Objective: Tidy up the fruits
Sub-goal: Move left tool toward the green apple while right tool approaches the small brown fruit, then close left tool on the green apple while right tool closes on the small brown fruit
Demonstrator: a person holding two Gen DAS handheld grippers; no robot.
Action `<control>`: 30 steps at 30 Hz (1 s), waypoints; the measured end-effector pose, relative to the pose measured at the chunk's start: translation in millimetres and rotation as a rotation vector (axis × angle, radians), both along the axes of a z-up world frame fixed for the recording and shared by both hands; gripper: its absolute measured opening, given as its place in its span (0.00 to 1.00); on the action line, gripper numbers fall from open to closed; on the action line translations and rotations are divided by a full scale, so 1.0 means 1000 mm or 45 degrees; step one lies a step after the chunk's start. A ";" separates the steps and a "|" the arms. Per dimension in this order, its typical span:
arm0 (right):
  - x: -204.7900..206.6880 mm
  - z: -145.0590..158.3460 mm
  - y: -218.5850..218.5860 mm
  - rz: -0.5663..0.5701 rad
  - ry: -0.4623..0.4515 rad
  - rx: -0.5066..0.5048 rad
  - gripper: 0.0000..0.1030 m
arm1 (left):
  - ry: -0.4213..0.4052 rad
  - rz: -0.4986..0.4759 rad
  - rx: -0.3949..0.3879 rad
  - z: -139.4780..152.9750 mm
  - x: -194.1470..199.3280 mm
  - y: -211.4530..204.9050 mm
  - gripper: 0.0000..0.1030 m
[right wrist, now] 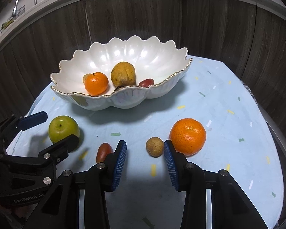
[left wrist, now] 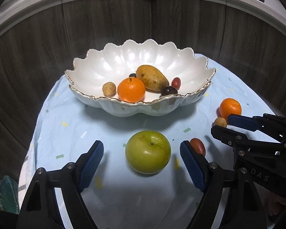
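I hold my left gripper (left wrist: 141, 156) wide, its ridged blue pads on either side of a round green apple (left wrist: 148, 152) that sits on the pale blue patterned tablecloth (left wrist: 70, 126); neither pad touches the fruit. A small reddish-brown oval fruit (left wrist: 198, 146) lies just behind the right-hand pad.

My right gripper (right wrist: 145, 160) stands at a narrower gap, open around nothing, with a small tan speckled round fruit (right wrist: 154, 146) just ahead between its fingertips and apart from both pads. A large orange tangerine (right wrist: 188, 136) sits just beside that fruit, near the right-hand pad.

Farther back on the cloth stands a white scalloped ceramic bowl with a gold-edged rim (left wrist: 97, 70). Inside it I see another orange tangerine (left wrist: 131, 89), a yellow-brown mango (left wrist: 152, 77), a second small tan fruit (left wrist: 109, 88), a red oval fruit (left wrist: 176, 83) and a dark round fruit (left wrist: 167, 91).
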State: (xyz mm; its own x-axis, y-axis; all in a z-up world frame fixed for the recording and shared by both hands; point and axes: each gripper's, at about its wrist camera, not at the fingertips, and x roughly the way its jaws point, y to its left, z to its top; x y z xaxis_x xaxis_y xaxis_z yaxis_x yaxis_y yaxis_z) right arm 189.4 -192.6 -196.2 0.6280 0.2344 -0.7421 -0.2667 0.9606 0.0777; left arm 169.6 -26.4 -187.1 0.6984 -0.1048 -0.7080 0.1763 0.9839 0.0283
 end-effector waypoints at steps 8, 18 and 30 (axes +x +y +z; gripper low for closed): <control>0.007 -0.009 0.000 -0.012 0.043 0.004 0.40 | 0.050 0.007 -0.026 -0.007 0.006 0.002 0.71; 0.014 -0.014 -0.001 -0.035 0.077 0.023 0.34 | 0.108 -0.019 -0.037 -0.014 0.011 -0.001 0.52; 0.017 -0.015 -0.004 -0.047 0.077 0.028 0.23 | 0.110 -0.038 -0.024 -0.015 0.011 -0.005 0.46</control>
State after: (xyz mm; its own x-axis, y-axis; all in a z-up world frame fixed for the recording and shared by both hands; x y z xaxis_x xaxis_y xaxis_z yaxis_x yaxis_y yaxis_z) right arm 206.5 -196.2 -211.1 0.5907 0.2284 -0.7739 -0.2253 0.9676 0.1136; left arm 180.8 -31.7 -201.7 0.6314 -0.1387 -0.7630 0.2068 0.9784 -0.0067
